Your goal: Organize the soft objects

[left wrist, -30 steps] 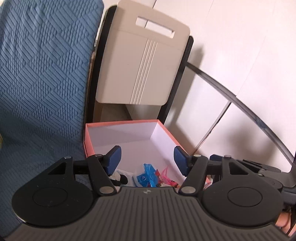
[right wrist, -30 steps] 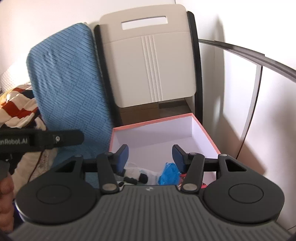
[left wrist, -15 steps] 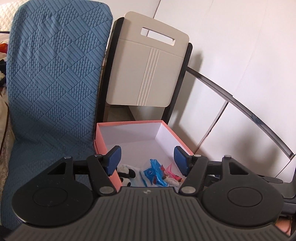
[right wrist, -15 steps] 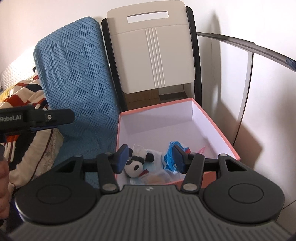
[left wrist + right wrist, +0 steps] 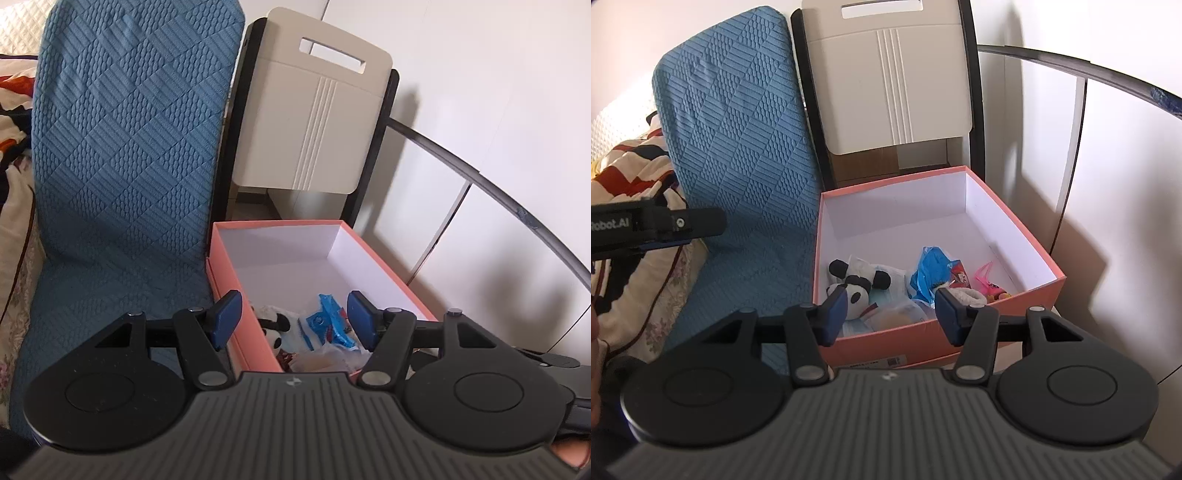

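Panda toy (image 5: 857, 288) in box (image 5: 1015, 225), cushion (image 5: 738, 147) left, chair (image 5: 890, 74) behind

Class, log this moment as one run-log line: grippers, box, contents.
left gripper: open, empty | right gripper: open, empty | pink box: lidless | contents: panda plush, blue bag

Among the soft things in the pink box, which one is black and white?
The panda plush, at the left side of the pink box; the bag beside it is blue.

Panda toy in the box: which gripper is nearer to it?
Left, probably: left gripper hangs over the box's near corner beside the panda; right gripper sits back from its front wall.
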